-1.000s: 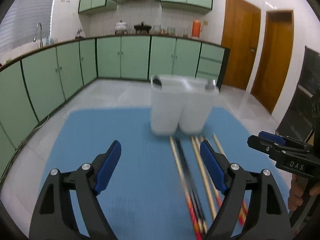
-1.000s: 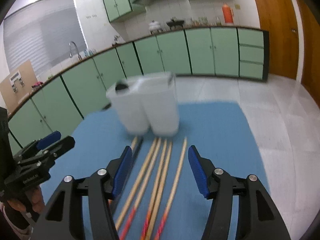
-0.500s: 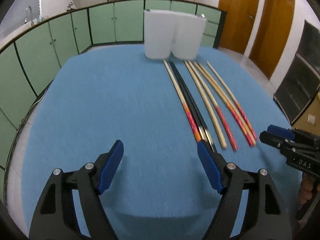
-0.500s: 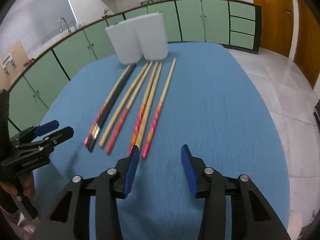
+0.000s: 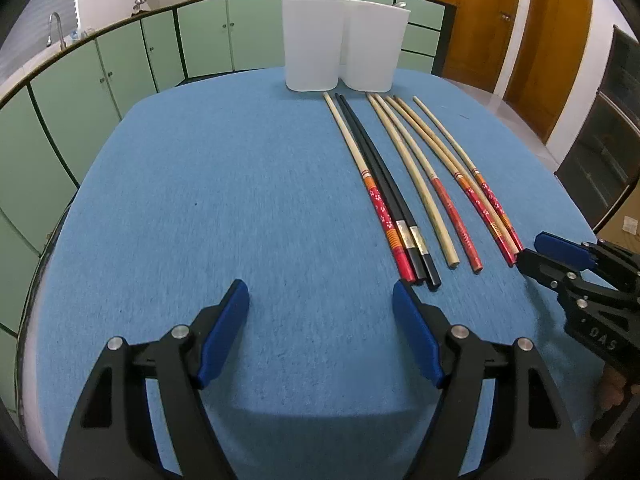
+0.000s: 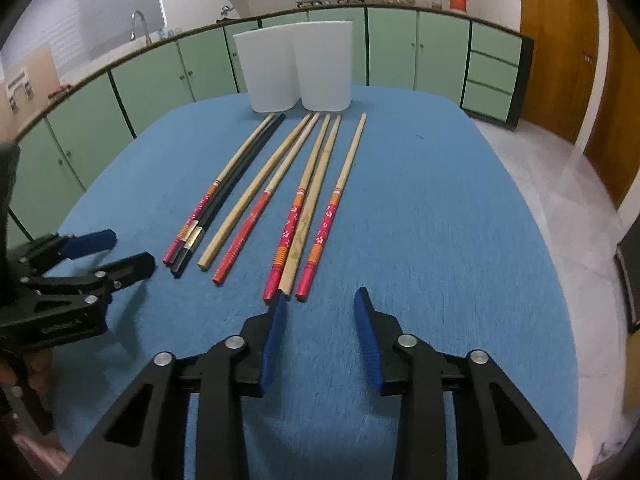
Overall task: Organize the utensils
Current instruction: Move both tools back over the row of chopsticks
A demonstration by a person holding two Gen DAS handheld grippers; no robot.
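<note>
Left wrist view is showing the left gripper (image 5: 321,300) hovering low over the blue table (image 5: 200,200), its jaws spread wide with nothing between them. Chopsticks (image 5: 404,184) are lying in a row on the right half of the table, running from near to far. At the left of the row a red-ended stick and two black ones are touching each other; four more wooden sticks, most with red ends, are lying further right, slightly fanned. Their far tips are resting just in front of a white double holder (image 5: 342,38) standing upright at the far edge of the table. The right gripper (image 5: 538,252) is reaching in from the right, its tip just beside the near end of the rightmost stick; from this side I cannot tell how its jaws stand.

Right wrist view is showing the right gripper (image 6: 320,310) with jaws apart and holding nothing, sitting just near of the chopsticks (image 6: 296,208); its left pad is close to the ends of two sticks. The holder (image 6: 298,66) is standing at the far end of the row. The left gripper (image 6: 124,252) is appearing at the left, jaws parted, near the black pair.
</note>
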